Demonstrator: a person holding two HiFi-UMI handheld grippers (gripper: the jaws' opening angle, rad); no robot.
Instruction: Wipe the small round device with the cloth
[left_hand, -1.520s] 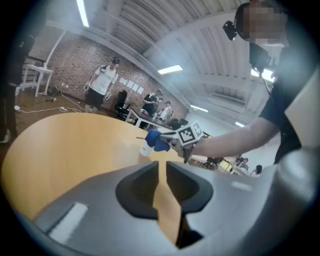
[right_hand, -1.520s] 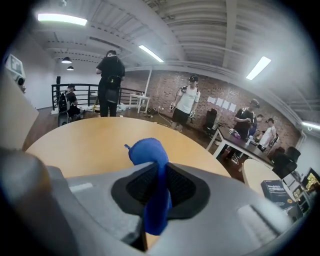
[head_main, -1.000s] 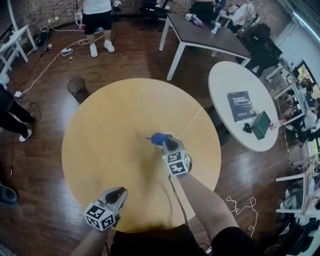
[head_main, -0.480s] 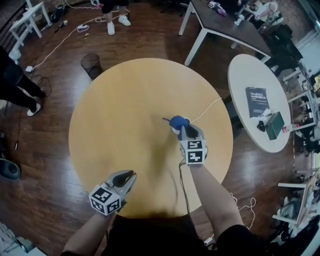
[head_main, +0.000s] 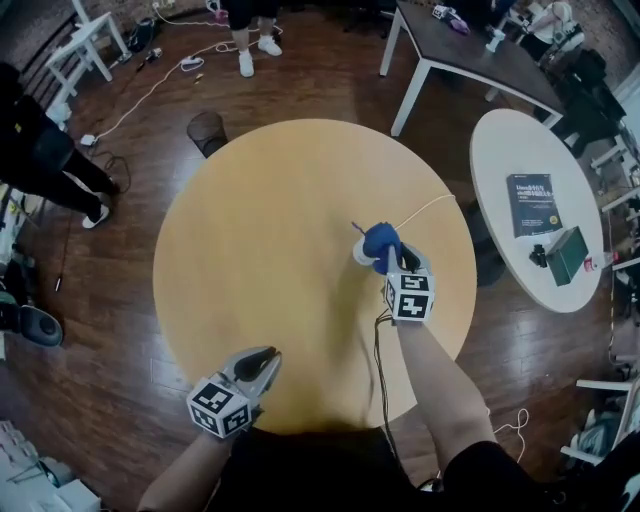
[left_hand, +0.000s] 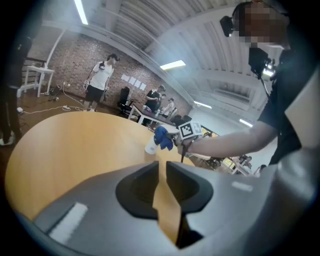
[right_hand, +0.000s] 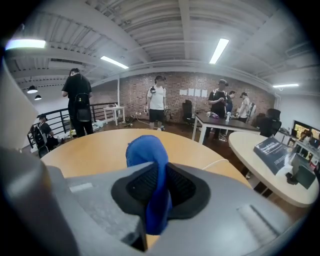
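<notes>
The small round white device (head_main: 364, 255) sits right of centre on the round wooden table (head_main: 250, 250), with a white cable (head_main: 425, 208) running from it to the far right edge. My right gripper (head_main: 388, 262) is shut on a blue cloth (head_main: 381, 240), which lies against the device's right side. The cloth (right_hand: 149, 165) is pinched between the right jaws and hides the device in the right gripper view. My left gripper (head_main: 266, 362) hangs over the near table edge, its jaws a narrow gap apart with nothing between them. The left gripper view shows the device (left_hand: 150, 146) and the cloth (left_hand: 161, 137) far ahead.
A white round table (head_main: 500, 150) at the right carries a dark book (head_main: 535, 205) and a green box (head_main: 567, 255). A dark rectangular table (head_main: 470, 55) stands beyond it. A waste bin (head_main: 206, 128), floor cables and people standing surround the wooden table.
The head camera has shifted, so the table sits further right and up in the frame. The right gripper stays at the device with the cloth. The left gripper has hardly moved.
</notes>
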